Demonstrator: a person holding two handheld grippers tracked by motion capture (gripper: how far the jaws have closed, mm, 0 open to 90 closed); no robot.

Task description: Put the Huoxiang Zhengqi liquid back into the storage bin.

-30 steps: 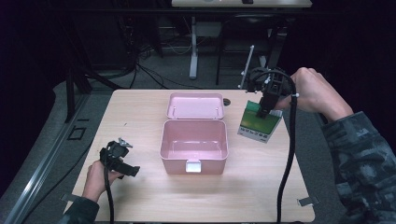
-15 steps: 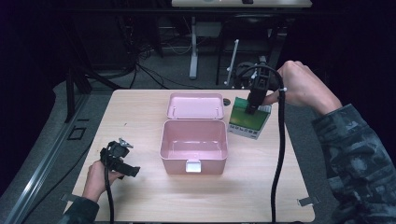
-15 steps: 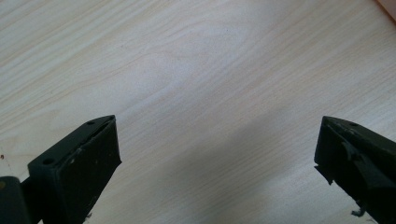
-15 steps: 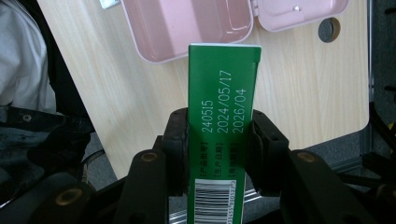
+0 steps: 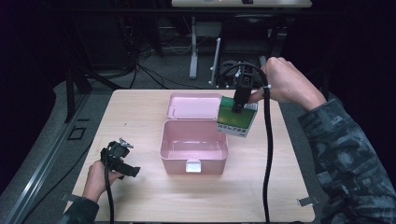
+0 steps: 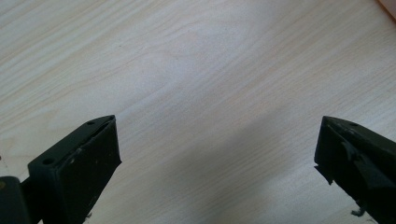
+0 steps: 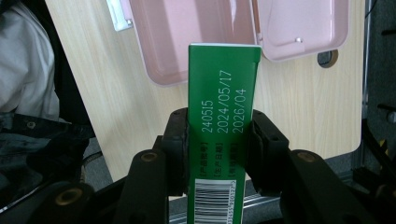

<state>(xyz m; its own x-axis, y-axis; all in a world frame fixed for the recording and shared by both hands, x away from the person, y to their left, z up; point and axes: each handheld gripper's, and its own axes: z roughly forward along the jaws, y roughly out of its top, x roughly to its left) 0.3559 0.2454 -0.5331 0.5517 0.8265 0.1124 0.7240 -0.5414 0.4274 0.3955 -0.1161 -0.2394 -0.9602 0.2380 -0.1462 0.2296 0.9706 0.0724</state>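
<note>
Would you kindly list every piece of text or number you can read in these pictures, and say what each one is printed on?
"240515": on the narrow side of the green carton held in the right claw.
"2024/05/17": same side, next line.
"2026/04": same side, third line.
Small bracketed characters below the dates: too small to read.
Barcode digits near the carton's lower end: too blurred to read.
Print on the carton's front in the high view: unreadable.
Pink box: no text visible.
</note>
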